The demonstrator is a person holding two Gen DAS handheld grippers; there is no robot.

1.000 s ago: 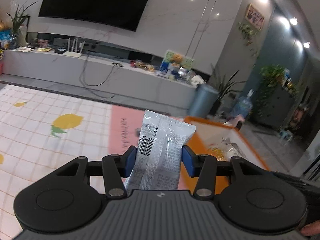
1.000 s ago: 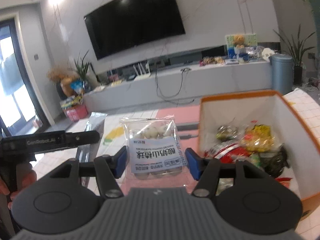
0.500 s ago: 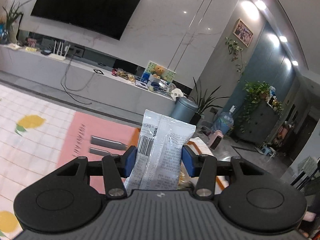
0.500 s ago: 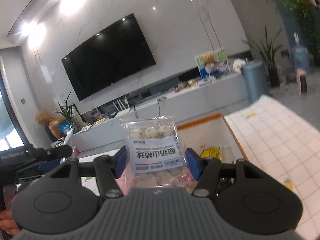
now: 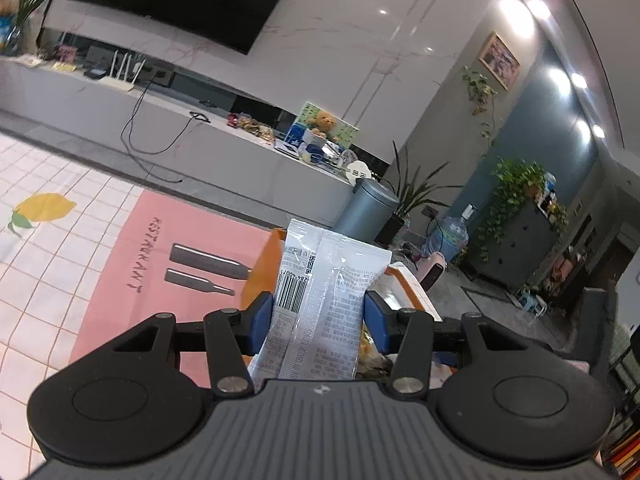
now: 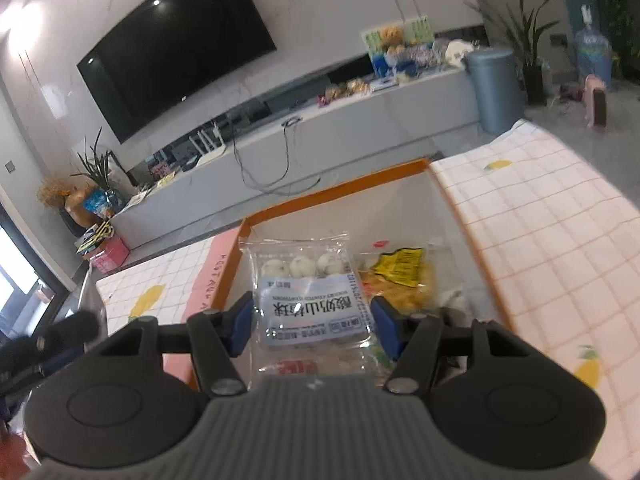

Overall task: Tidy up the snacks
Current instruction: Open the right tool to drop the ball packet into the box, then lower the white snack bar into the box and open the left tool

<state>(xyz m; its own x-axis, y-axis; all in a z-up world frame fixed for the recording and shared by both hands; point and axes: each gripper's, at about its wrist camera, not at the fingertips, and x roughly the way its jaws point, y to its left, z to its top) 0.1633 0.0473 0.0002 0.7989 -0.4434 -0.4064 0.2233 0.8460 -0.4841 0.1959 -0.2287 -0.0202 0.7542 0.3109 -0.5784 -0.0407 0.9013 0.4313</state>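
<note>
Living-room setup: checked lemon-print cloth on the table (image 6: 552,240), with the orange-rimmed box (image 6: 344,190) as the landmark for everything below.

Nearest, right gripper (image 6: 313,322): jaws clenched on a clear pouch of white yogurt balls (image 6: 310,292), pinched by its side edges so the printed face stays flat and the pouch hangs free. It sits directly above the box's open mouth, over the near-left part of the interior. Reads as a drop position; the grip at the edges means a simple release would let it fall in.

Inside the box, below and right of that pouch: a yellow snack pack (image 6: 400,276), plus a red-printed wrapper nearest the camera. Box is partly filled, room left along the far wall.

Left gripper (image 5: 319,322): jaws clenched on a silver sachet (image 5: 324,300), barcode side up, standing upright between the pads. It's at the box's left wall, roughly at the rim (image 5: 260,264). Whether it's already over the interior or just outside I can't tell, the sachet blocks the view. Likely queued to go in as well.

Left of the box: pink placemat (image 5: 120,264) with knife-and-fork print, flat on the cloth.

Beyond the box: low TV bench (image 6: 360,120), grey bin (image 6: 496,88), wall TV (image 6: 176,48).
</note>
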